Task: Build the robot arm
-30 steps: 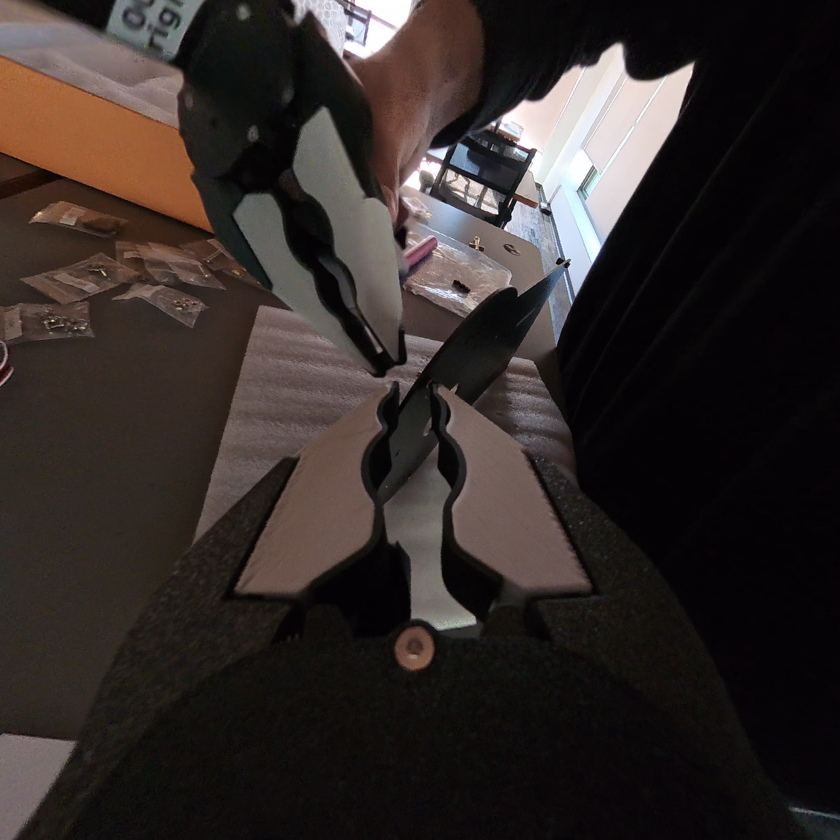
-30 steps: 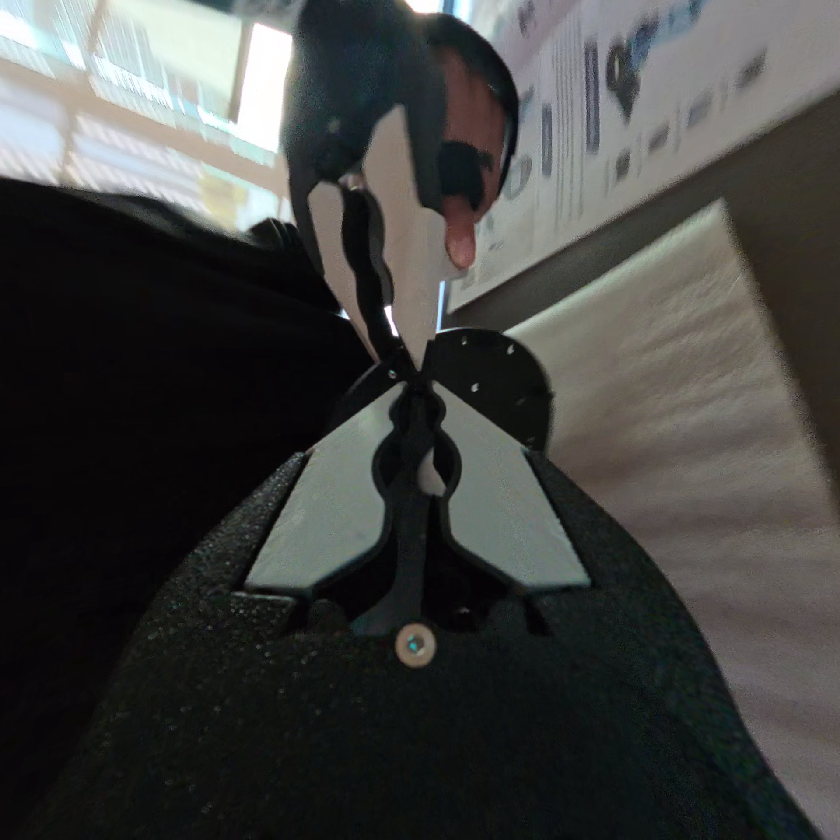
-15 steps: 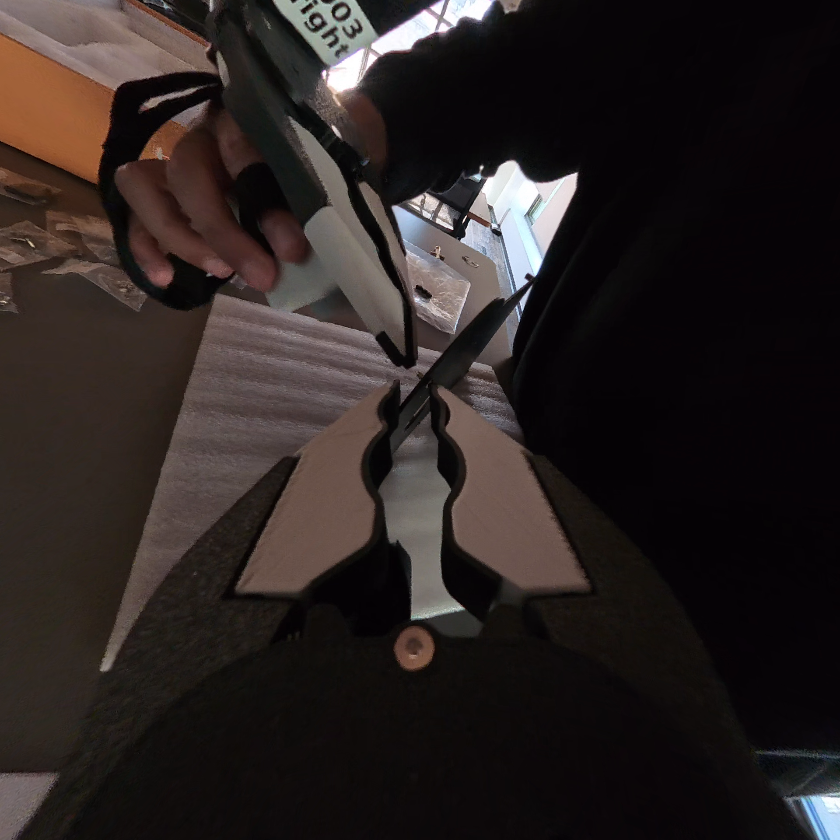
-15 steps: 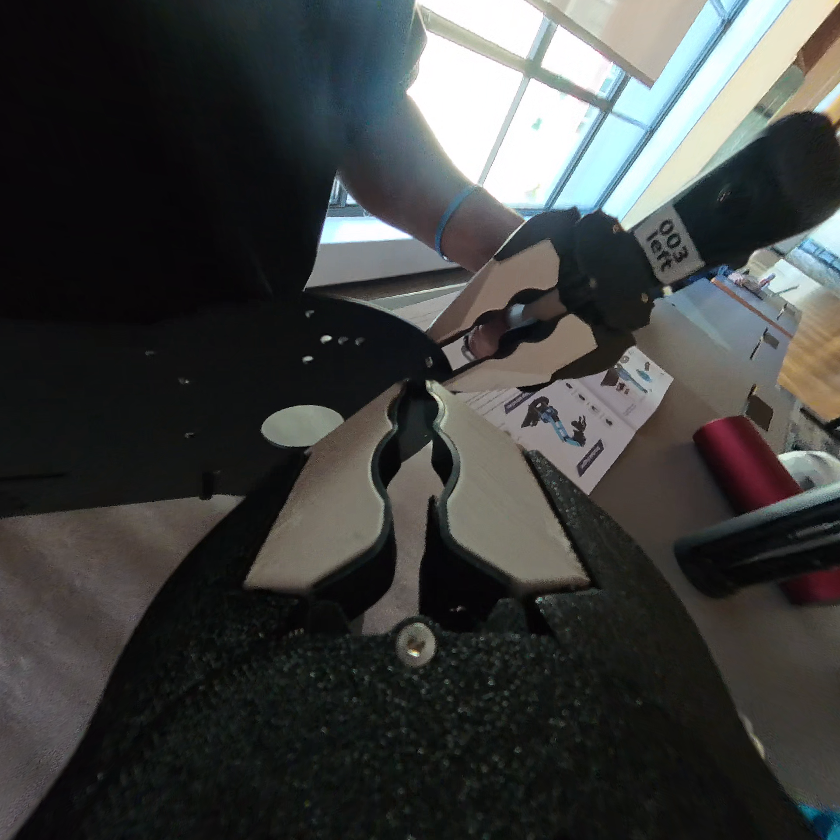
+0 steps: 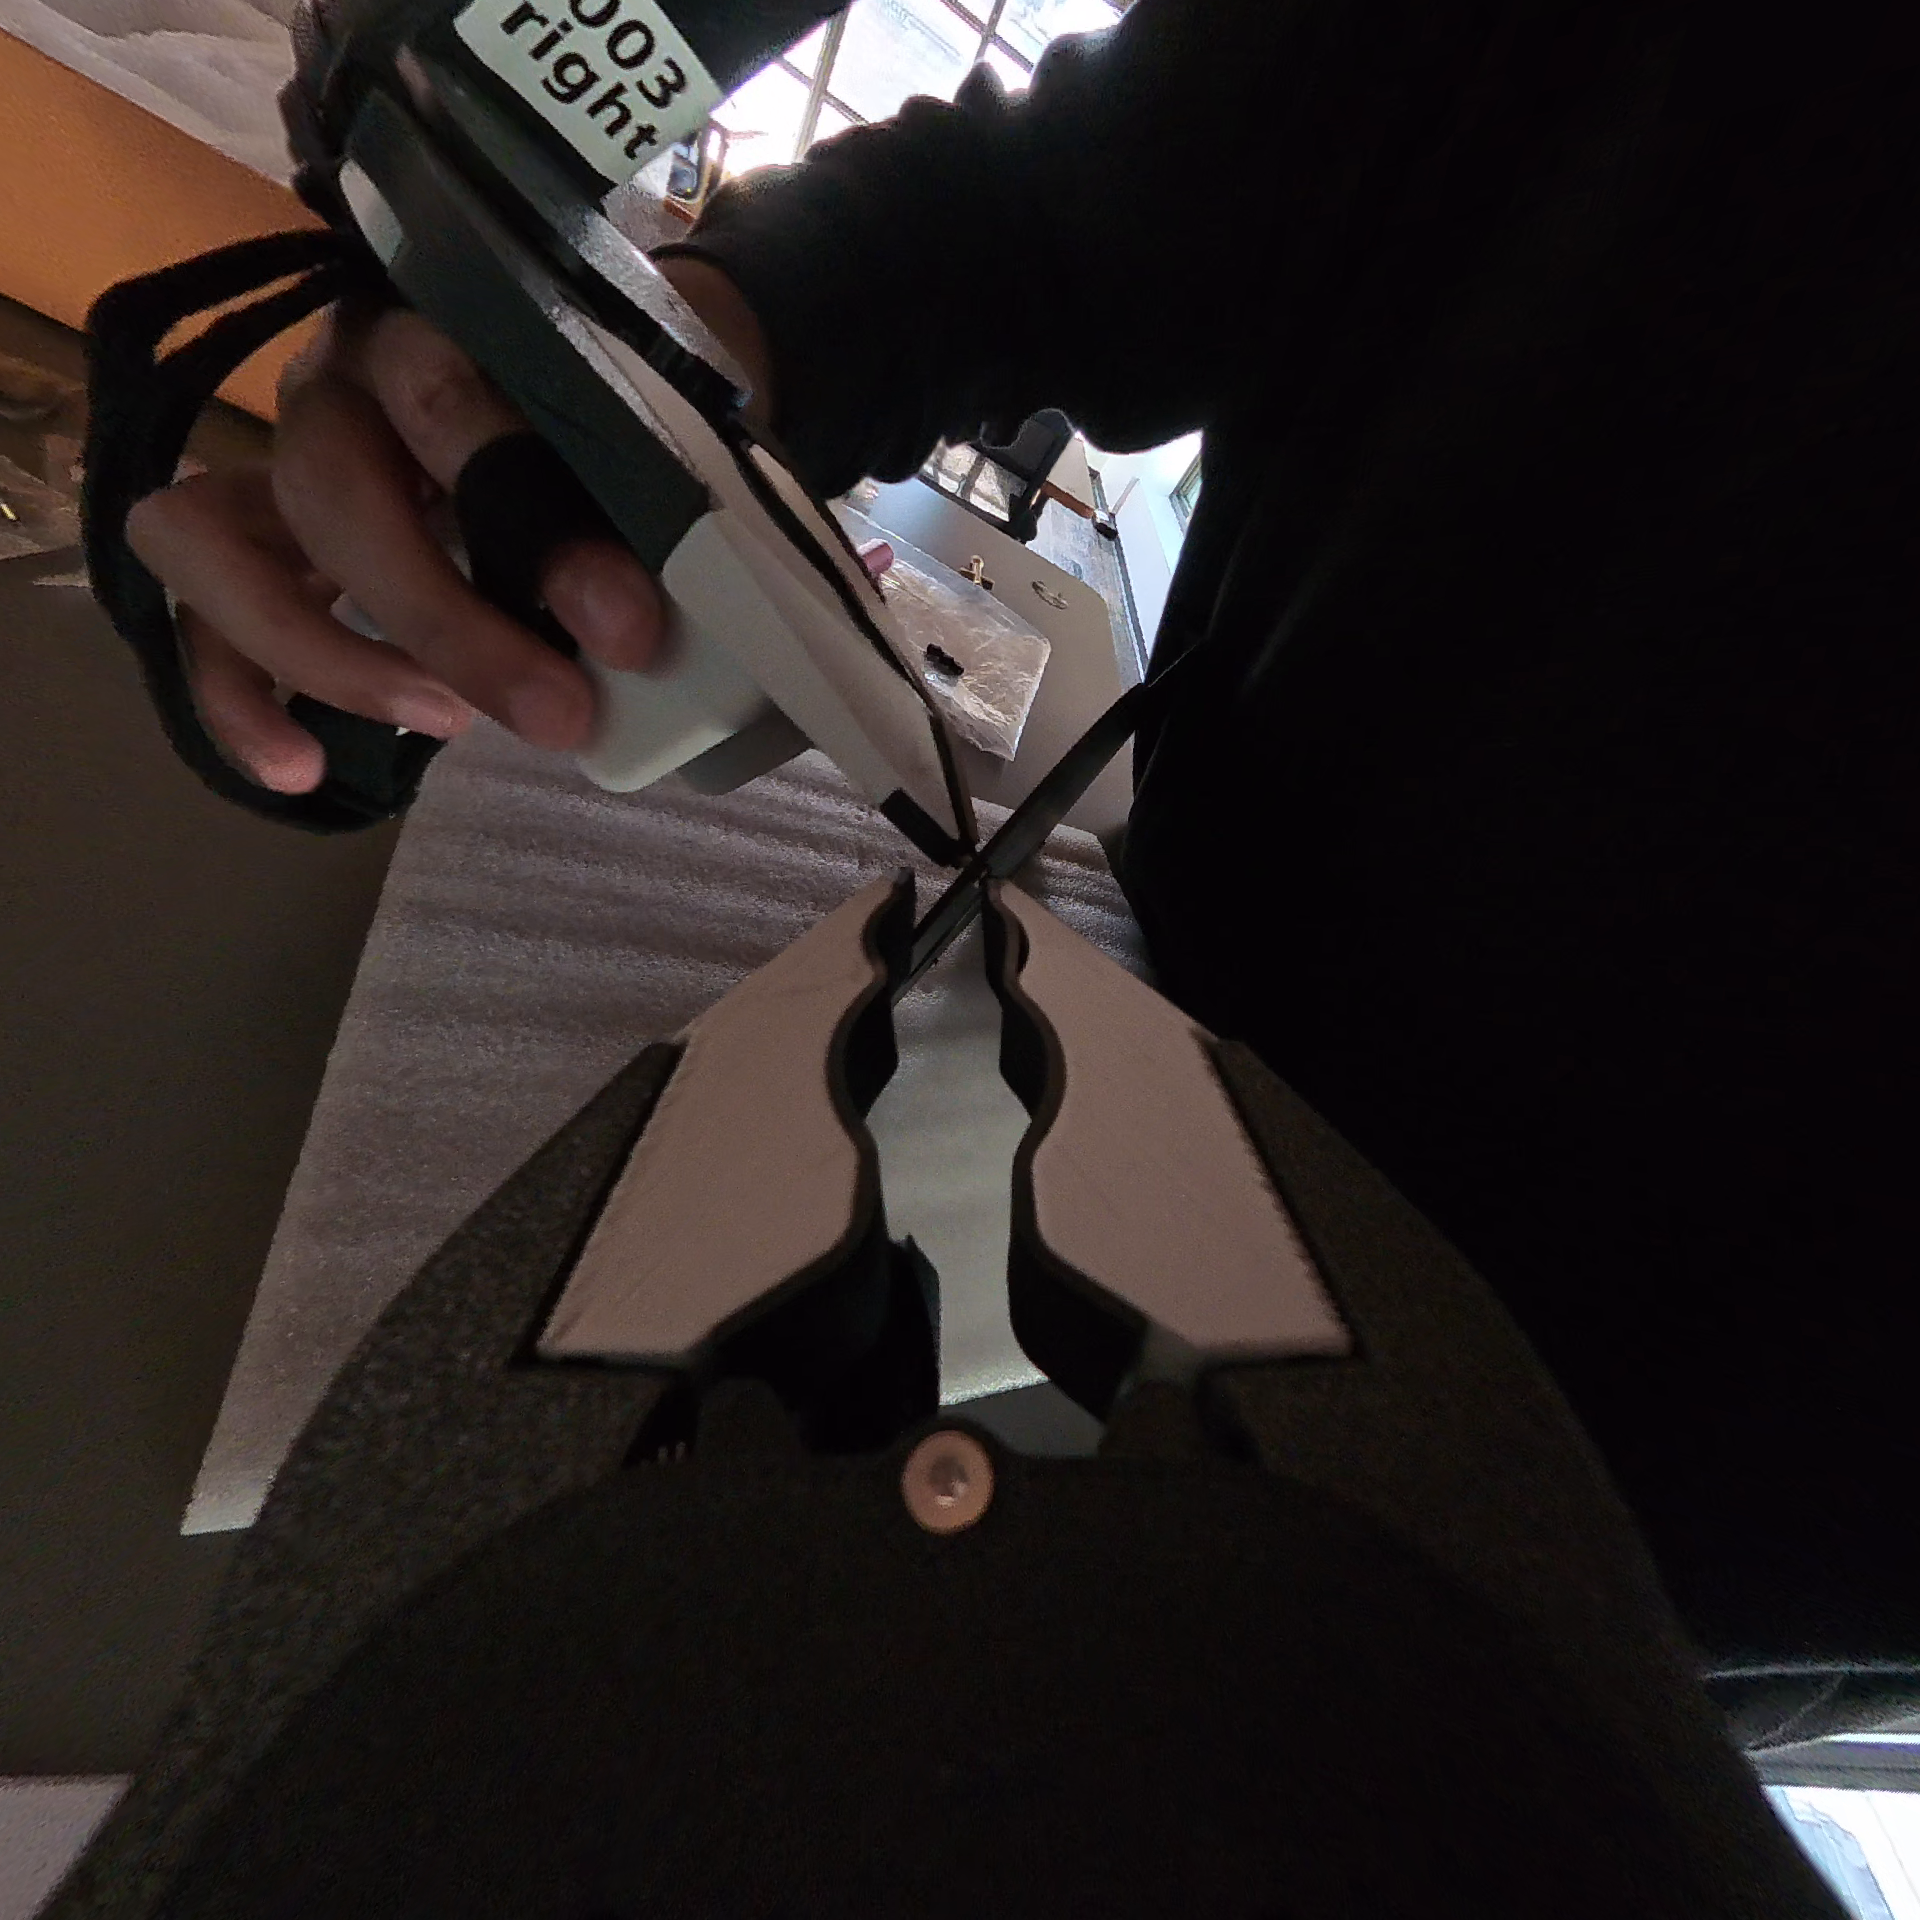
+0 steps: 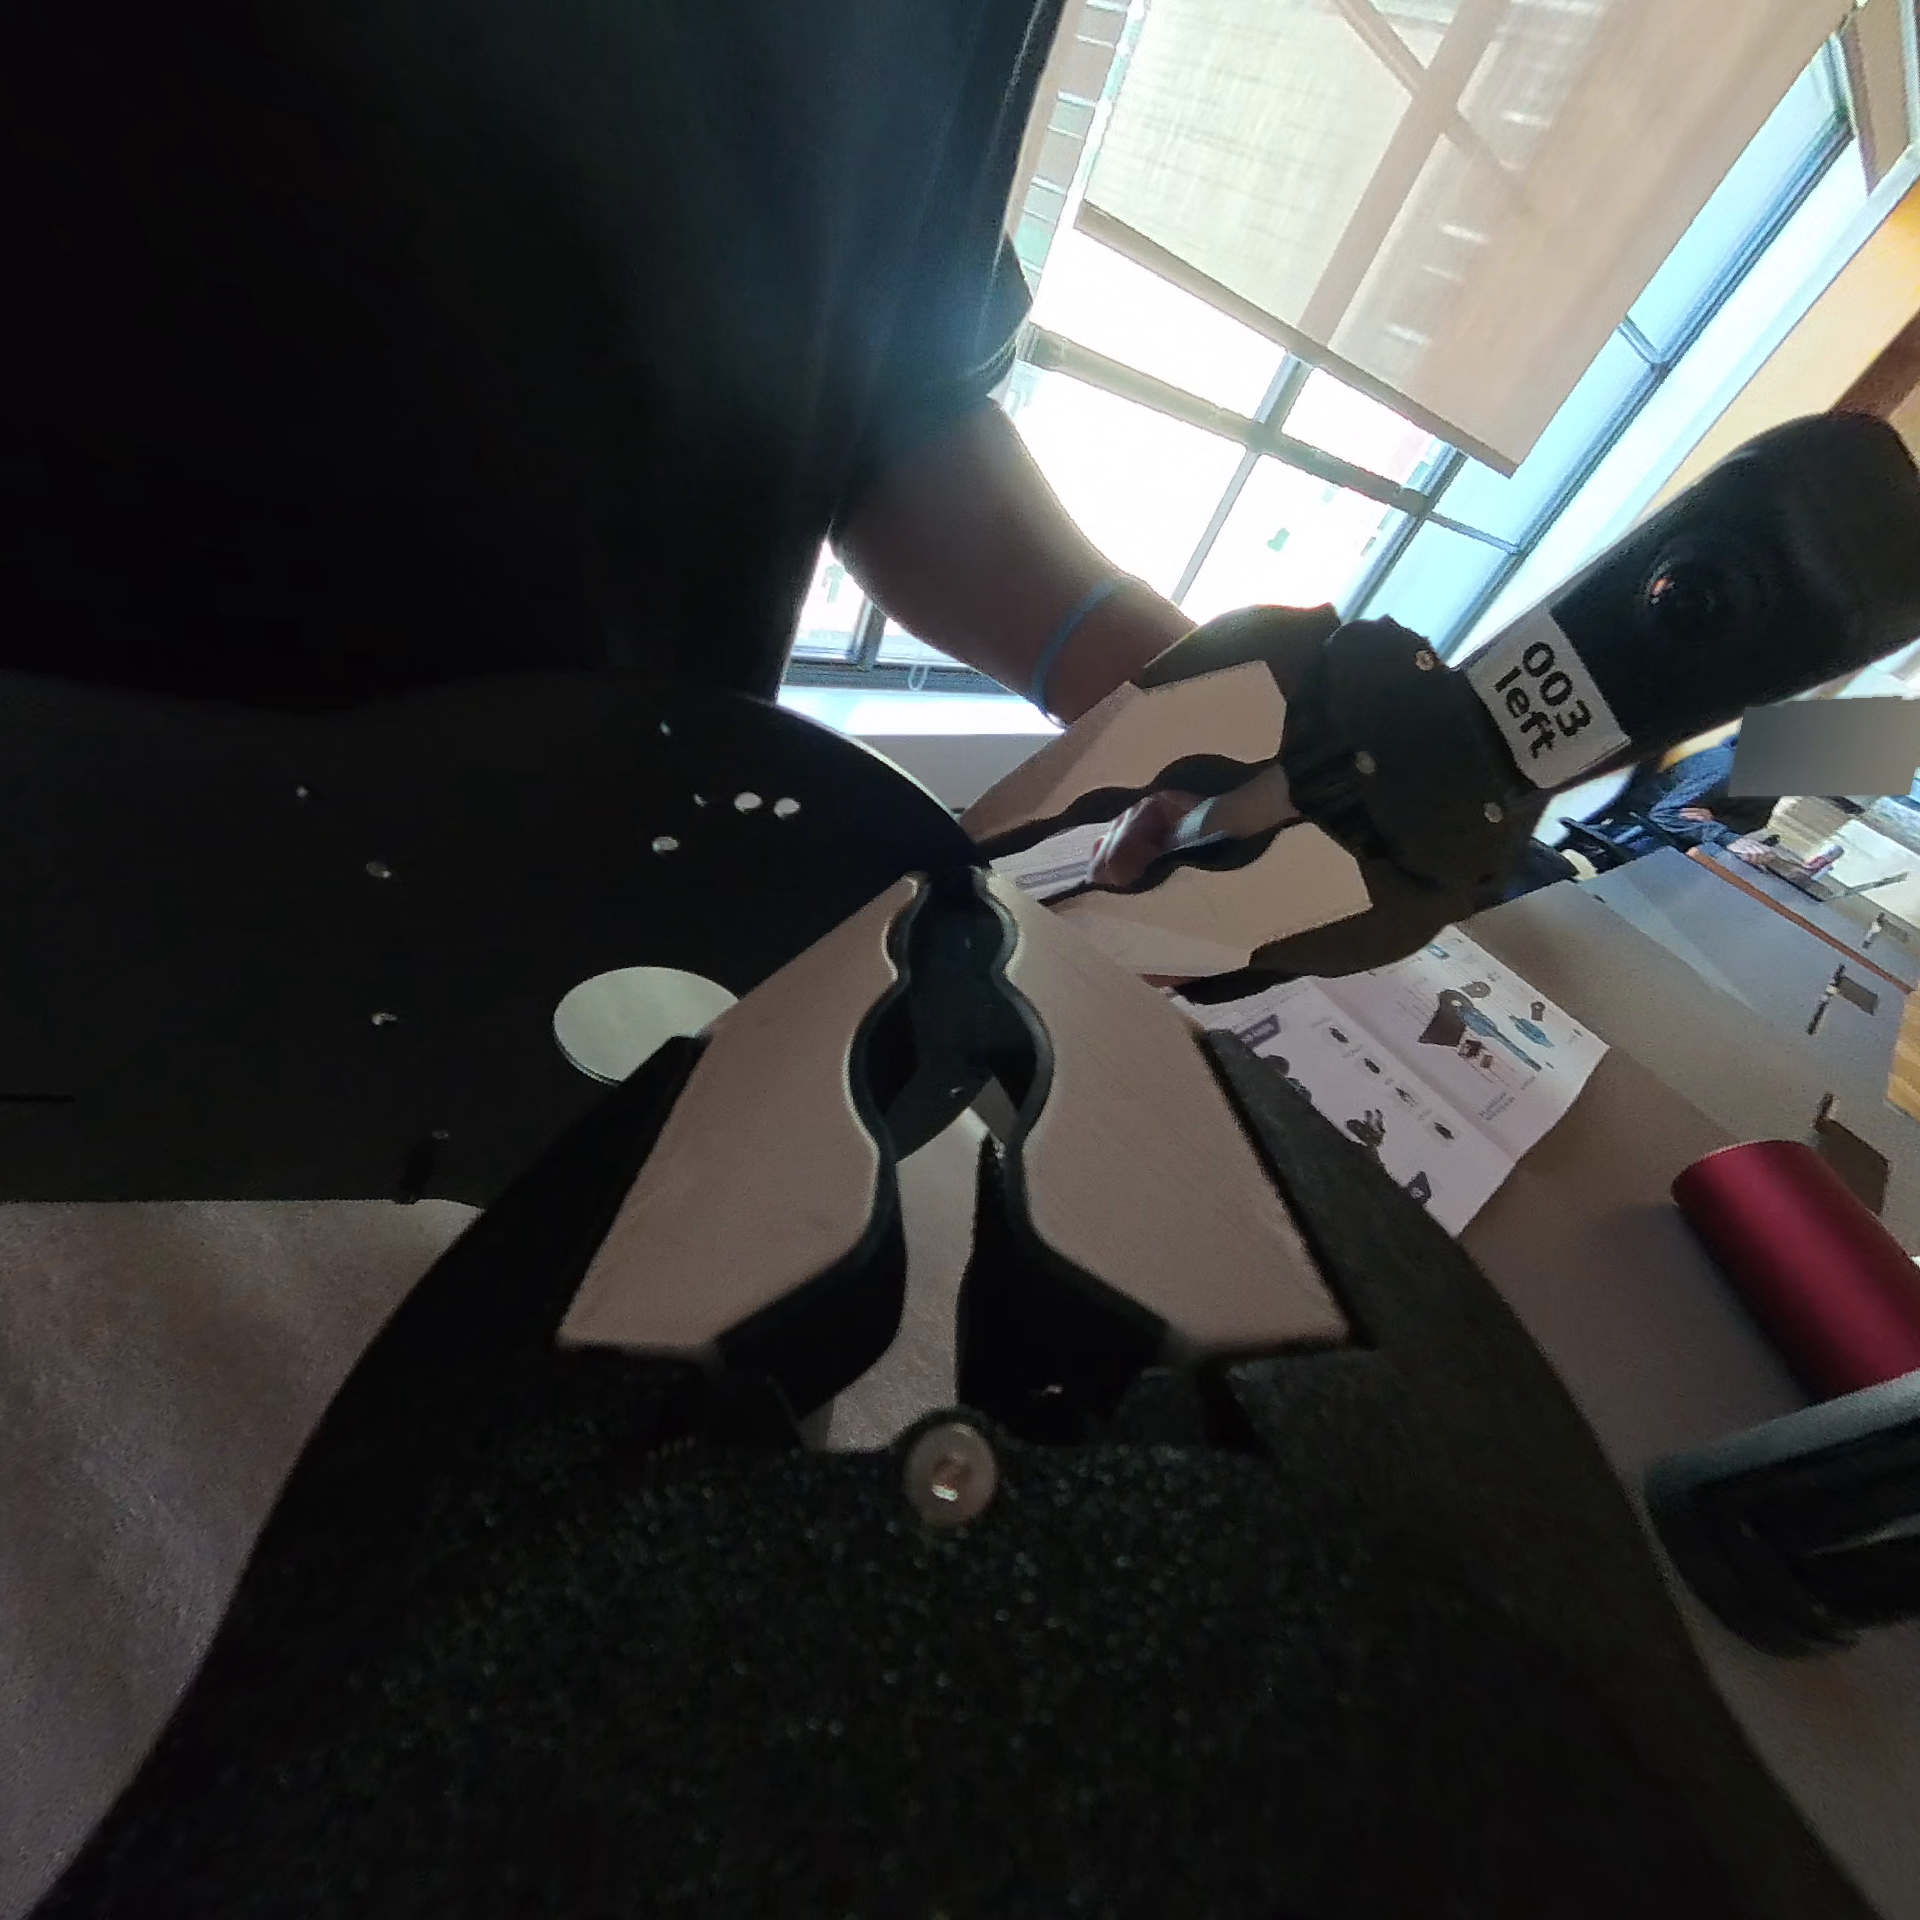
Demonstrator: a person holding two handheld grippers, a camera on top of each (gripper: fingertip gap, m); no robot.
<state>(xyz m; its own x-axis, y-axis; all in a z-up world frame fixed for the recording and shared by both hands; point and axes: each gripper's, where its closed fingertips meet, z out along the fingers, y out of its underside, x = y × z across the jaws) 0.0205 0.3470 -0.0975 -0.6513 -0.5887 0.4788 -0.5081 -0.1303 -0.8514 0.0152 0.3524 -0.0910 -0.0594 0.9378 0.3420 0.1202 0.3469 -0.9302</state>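
I see a dark brown tabletop (image 5: 125, 935) with a sheet of white ribbed packing foam (image 5: 582, 935) spread across it, directly under both of my tools. Above the foam I hold the flat black round plate drilled with small holes and one larger round opening (image 6: 416, 914); from the left wrist view it shows edge-on as a thin dark blade (image 5: 1049, 821) rising toward the dark-clothed torso (image 5: 1507, 727) of the person holding the rig.

My left gripper (image 5: 948, 891) has its pale fingers drawn narrow, and the plate's edge sits between their tips; from the right wrist view its tips (image 6: 977, 831) meet the plate's rim. My right gripper (image 6: 951, 883) also stands narrow at the same stretch of rim, with the plate's dark edge running down between its fingers; in the left wrist view its closed tips (image 5: 940, 831) touch the plate just above the left gripper's own. A bare hand (image 5: 395, 582) wraps the right tool's handle through a black strap.

To the right on the table lies a printed white leaflet with product pictures (image 6: 1455, 1060), partly under the left gripper, and beyond it a dark red metal cylinder (image 6: 1808, 1257) beside a blurred black bar (image 6: 1787, 1517). Farther back lies a clear plastic bag (image 5: 977, 665) with small dark parts inside.
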